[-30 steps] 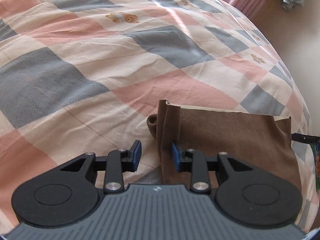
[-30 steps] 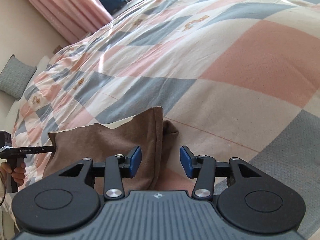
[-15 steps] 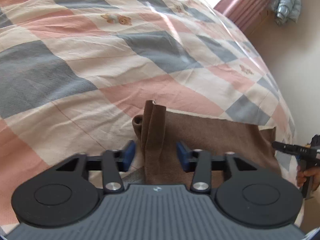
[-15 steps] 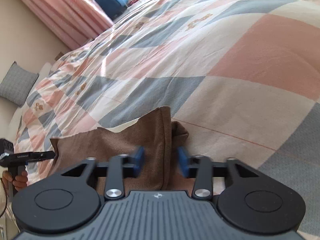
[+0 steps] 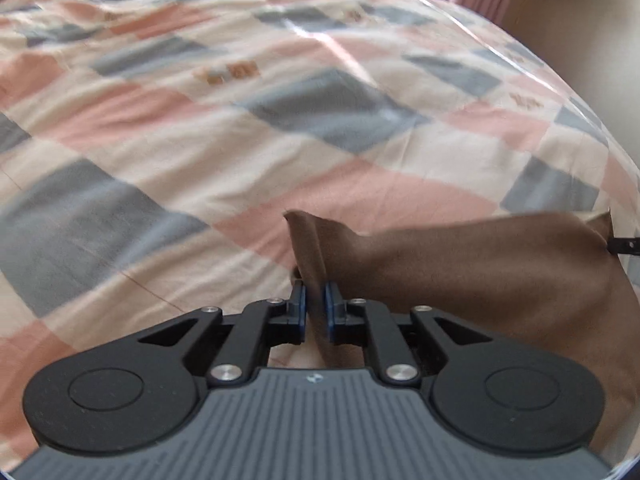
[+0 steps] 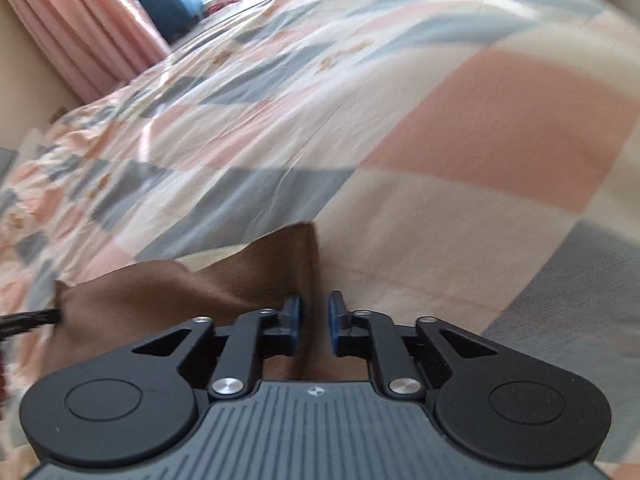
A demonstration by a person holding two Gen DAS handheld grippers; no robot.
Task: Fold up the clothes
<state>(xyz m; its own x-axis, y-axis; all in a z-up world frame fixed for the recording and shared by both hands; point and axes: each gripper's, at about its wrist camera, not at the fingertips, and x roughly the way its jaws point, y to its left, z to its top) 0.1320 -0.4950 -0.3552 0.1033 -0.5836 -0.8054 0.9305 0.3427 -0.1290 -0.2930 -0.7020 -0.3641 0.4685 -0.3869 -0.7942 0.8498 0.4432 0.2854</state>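
checkered bed quilt point(image 5: 200, 128) fills both views, pink curtains point(image 6: 80, 36) at the far edge. brown garment point(image 5: 460, 272) is lifted off the bed near its front edge. left gripper point(image 5: 315, 304) clamps one corner, right gripper point(image 6: 315, 320) clamps the other, cloth stretched between them.

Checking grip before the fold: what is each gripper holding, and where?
Left gripper and right gripper each pinch a bunched corner of the brown cloth.
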